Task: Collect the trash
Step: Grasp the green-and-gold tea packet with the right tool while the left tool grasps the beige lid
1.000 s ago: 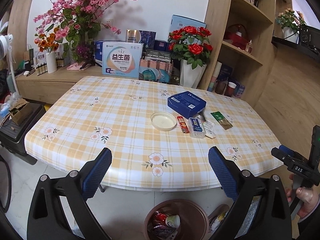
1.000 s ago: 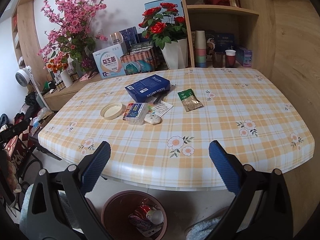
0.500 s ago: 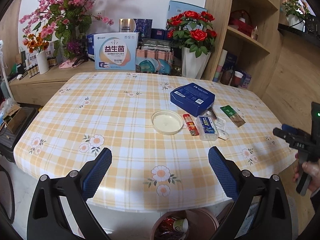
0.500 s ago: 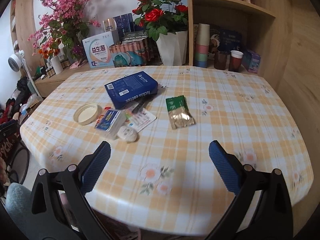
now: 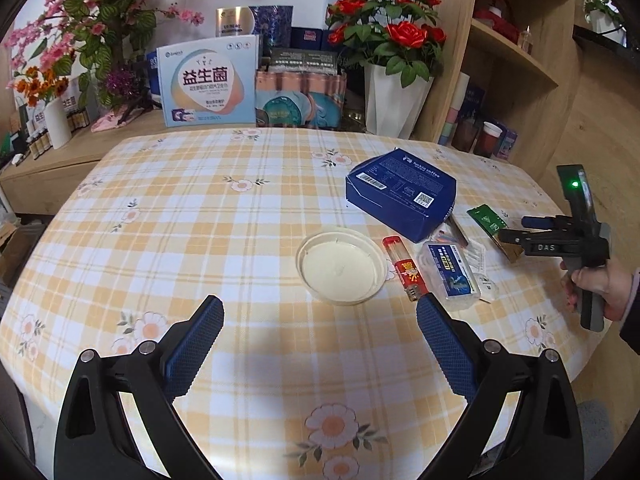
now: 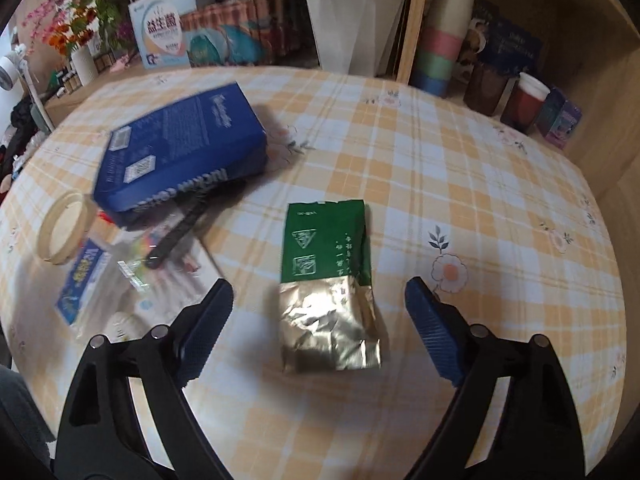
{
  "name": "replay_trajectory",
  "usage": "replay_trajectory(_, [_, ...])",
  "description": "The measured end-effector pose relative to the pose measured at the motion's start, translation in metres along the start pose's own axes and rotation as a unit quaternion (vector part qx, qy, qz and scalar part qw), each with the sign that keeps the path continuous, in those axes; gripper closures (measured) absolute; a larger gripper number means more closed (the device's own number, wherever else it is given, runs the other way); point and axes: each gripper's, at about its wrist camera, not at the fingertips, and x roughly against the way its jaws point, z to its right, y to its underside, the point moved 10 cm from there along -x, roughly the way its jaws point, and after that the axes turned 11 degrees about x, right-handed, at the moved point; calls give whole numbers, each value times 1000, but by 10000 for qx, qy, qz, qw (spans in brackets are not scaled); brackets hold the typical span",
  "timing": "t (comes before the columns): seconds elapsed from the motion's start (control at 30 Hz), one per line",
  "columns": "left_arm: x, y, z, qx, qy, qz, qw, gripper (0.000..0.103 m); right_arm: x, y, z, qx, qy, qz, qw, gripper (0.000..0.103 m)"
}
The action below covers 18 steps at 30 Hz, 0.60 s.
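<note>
A green and gold foil sachet [image 6: 330, 288] lies flat on the checked tablecloth, between the open fingers of my right gripper [image 6: 318, 314]; it also shows in the left wrist view [image 5: 490, 220] beside that gripper [image 5: 516, 230]. My left gripper [image 5: 318, 332] is open and empty above the table, short of a round cream lid [image 5: 340, 266]. Next to the lid lie a red lighter [image 5: 404, 268], a clear blue-labelled packet [image 5: 450, 268] and a blue coffee box [image 5: 402, 192].
A white vase of red roses [image 5: 390, 100], boxes and pink flowers [image 5: 100, 32] line the table's far side. Wooden shelves with cups [image 6: 440, 56] stand at the right. A black pen [image 6: 180, 232] and small wrappers lie by the blue box [image 6: 180, 152].
Both grippers have moved forward over the table. The right one has dropped close to the foil sachet. The bin below the table edge has left both views.
</note>
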Motion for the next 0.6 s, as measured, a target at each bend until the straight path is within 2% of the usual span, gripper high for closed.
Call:
replay_trajectory(0.17, [-27, 2, 9, -132, 69, -183, 9997, 8, -19, -1, 6, -259, -133, -171, 9994, 34])
replay_trajectory(0.2, [-31, 2, 10, -121, 94, -231, 9996, 8, -21, 0, 5, -294, -179, -207, 9992, 43])
replay_trajectory(0.23, [-37, 2, 12, -83, 135, -276, 9995, 8, -21, 0, 6, -280, -137, -199, 9993, 48])
replay_trajectory(0.3, [-45, 2, 15, -43, 208, -356, 9991, 8, -19, 0, 6, -241, -123, -200, 9994, 50])
replay_trajectory(0.43, [-66, 2, 24, -207, 189, -522, 9982, 8, -12, -2, 6, -301, -165, -90, 9994, 62])
replay_trajectory(0.6, [-94, 4, 26, -390, 68, -768, 9963, 8, -2, -4, 2, -342, -255, 70, 9991, 64])
